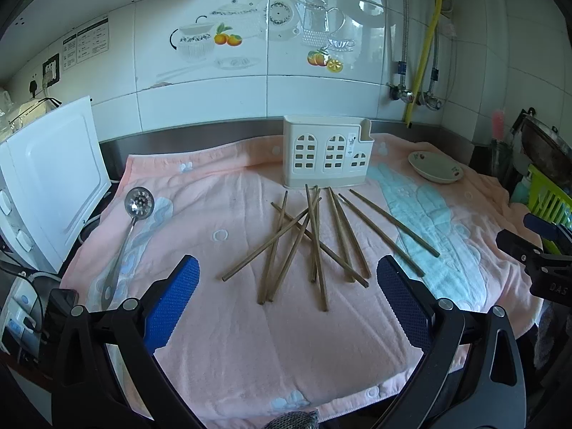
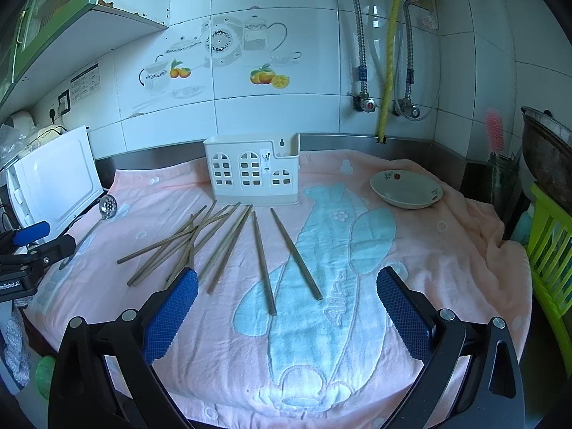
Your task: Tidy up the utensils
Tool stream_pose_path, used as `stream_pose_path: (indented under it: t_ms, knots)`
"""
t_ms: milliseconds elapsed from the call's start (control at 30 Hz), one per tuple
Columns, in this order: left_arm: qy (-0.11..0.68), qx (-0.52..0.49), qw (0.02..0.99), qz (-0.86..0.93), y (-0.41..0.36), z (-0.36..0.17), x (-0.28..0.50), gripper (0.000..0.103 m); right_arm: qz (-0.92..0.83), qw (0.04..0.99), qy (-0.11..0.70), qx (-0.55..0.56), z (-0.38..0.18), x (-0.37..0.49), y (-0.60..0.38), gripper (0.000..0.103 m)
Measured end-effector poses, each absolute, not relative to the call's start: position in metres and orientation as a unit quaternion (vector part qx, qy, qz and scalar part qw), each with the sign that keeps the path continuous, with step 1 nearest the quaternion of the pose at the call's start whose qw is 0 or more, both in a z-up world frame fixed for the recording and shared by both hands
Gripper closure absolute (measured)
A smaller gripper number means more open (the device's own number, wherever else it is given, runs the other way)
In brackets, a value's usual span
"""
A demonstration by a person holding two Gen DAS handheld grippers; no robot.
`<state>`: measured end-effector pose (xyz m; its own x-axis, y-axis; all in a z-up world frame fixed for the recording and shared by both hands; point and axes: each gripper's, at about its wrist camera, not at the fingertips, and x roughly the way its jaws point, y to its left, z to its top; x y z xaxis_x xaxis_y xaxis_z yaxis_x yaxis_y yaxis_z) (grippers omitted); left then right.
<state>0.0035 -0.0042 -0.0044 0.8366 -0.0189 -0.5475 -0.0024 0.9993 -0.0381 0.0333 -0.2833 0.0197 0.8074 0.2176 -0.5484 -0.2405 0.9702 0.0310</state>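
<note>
Chopsticks (image 1: 314, 243) lie scattered on the towel (image 1: 221, 339) before the holder (image 1: 327, 155). Both grippers, left (image 1: 287, 304) and right (image 2: 287, 314), hover wide apart, empty.

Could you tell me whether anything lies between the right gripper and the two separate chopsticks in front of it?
Nothing visible does. The right gripper is open above bare towel, and the two chopsticks lie apart from the crossed pile, with the holder behind them.

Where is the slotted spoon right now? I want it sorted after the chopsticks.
The slotted spoon lies on the pink towel at its left edge, between the white appliance and the chopsticks.
</note>
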Motion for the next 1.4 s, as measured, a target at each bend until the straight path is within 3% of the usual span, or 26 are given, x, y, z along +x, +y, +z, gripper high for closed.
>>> stream_pose_path:
  t_ms: [1400]
  knots:
    - [0.284, -0.005, 0.959, 0.002, -0.013, -0.005, 0.005, 0.005, 0.124, 0.951, 0.283, -0.021, 0.021, 0.033, -0.282, 0.006]
